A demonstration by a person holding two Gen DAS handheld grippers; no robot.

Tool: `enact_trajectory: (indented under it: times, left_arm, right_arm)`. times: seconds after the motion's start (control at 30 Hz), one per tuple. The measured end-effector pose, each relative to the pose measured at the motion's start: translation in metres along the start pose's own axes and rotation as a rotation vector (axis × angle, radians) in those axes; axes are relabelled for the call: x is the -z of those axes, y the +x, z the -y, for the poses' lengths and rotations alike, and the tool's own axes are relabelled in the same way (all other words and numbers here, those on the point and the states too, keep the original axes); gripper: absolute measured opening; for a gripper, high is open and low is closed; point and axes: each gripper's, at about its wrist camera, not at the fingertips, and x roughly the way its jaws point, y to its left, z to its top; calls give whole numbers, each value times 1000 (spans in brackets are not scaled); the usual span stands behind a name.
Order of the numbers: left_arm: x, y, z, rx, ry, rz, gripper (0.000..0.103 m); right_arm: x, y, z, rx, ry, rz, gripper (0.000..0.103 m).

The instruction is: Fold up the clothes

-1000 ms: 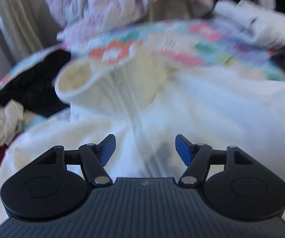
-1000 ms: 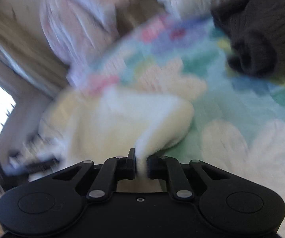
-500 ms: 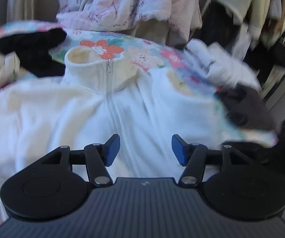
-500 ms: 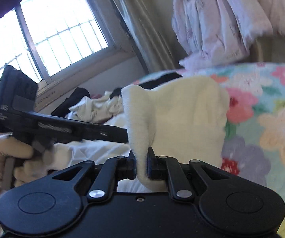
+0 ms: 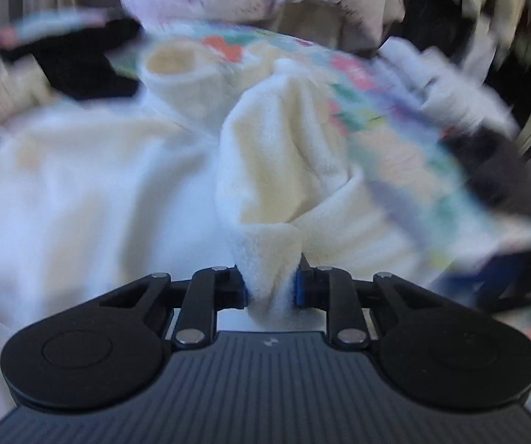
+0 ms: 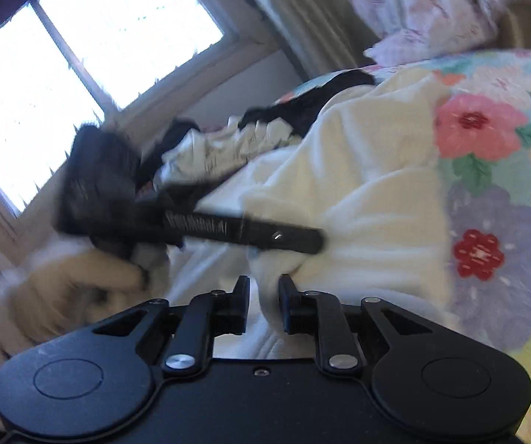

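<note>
The left gripper [image 5: 270, 288] pinches a raised fold of the cream fleece jacket [image 5: 80, 192], spread on the floral bedspread [image 5: 395, 140]. The right gripper [image 6: 263, 305], tilted, is slightly parted over it, gripping nothing. Beyond, a window [image 6: 80, 59].

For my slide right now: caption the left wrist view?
Left gripper pinches a cream fleece jacket over the floral bedspread.

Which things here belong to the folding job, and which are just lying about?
In the job:
white fleece
left gripper, shut on its sleeve
right gripper, open

Lying about:
floral sheet
black garment
pink bedding
</note>
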Motion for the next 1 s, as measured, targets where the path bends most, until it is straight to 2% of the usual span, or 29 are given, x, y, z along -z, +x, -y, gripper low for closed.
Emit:
enact_trajectory:
  times: [0.07, 0.17, 0.23, 0.33, 0.4, 0.47, 0.53, 0.63, 0.73, 0.8, 0.93, 1.0]
  left_arm:
    - [3, -6, -6, -21, 13, -14, 21]
    - [12, -9, -17, -20, -43, -30, 21]
    - [18, -6, -19, -40, -42, -38, 21]
    - [26, -3, -20, -58, -45, -44, 22]
    - [29, -2, -22, -60, -48, -46, 22]
    - [31, -4, -25, -54, -62, -46, 22]
    - [31, -6, -29, -47, -87, -47, 22]
    - [30, -9, -31, -42, -111, -46, 22]
    - [26, -13, -26, -53, -90, -33, 22]
    - [22, -17, -23, -53, -78, -21, 22]
    - [10, -25, -17, -11, -93, 15, 22]
    - [4, -26, 2, -22, 16, 28, 22]
  right_arm:
    - [-7, -22, 16, -4, 104, 49, 58]
    - [-6, -33, 50, 3, 279, 65, 59]
    - [-1, -23, 72, 18, 405, 34, 59]
    - [19, 1, 97, 48, 618, -111, 59]
    - [34, 5, 106, 14, 731, -107, 63]
    - [44, 9, 112, -63, 853, -67, 63]
    - [50, 18, 112, -116, 895, -56, 65]
    - [56, 25, 110, -95, 910, 38, 49]
    - [54, 29, 115, -125, 938, 106, 45]
    - [52, 28, 117, -149, 963, 152, 30]
    - [39, 12, 111, -128, 905, 253, 24]
    - [29, 0, 106, -127, 837, 309, 22]
